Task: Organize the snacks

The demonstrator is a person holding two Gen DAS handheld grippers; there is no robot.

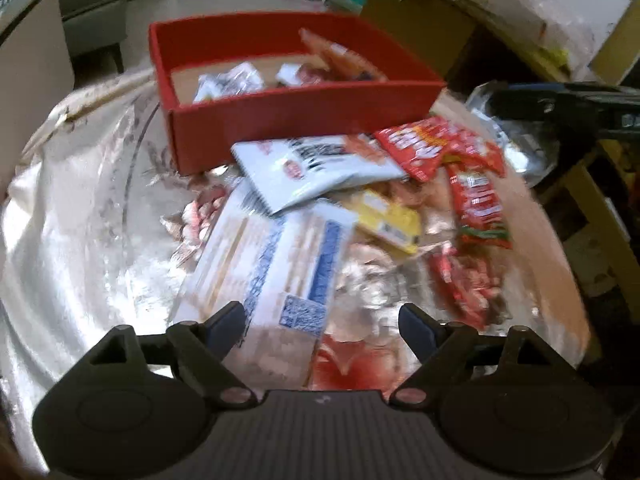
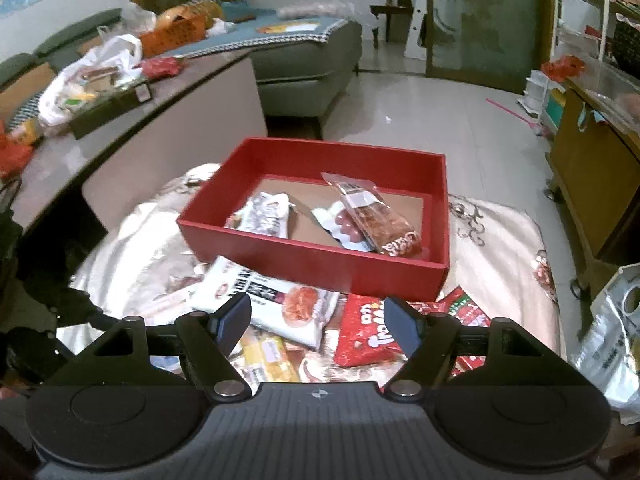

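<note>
Left tool (image 1: 322, 322) is hanging wide open over the snack pile, nothing between its fingers; no pad touches anything. Right under and just ahead of it lies a pale box with blue print (image 1: 276, 264), a bit blurry so I can't read it. Further out past that box there's a white snack pouch (image 1: 308, 168) lying partly over it, and off to the right of the pouch a red candy bag (image 1: 436, 142) and a yellow packet (image 1: 394, 220). Beyond all of that sits the red box (image 1: 304, 116), with a few packs already inside.

Right tool (image 2: 318, 318) is also spread open and empty, hovering above the same heap. Just ahead of its left finger is the white snack pouch (image 2: 272, 300), by its right finger the red candy bag (image 2: 364, 336), and the yellow packet (image 2: 270, 354) lies close under it. Straight ahead, touching the pouch's far edge, is the red box (image 2: 320, 258); in it are a black-and-white packet (image 2: 266, 214) on the left and a clear bag of reddish snacks (image 2: 372, 214) leaning on the right. Everything rests on a shiny cloth-covered surface (image 2: 500, 240), and a silver bag (image 2: 612, 340) sits at the far right.
</note>
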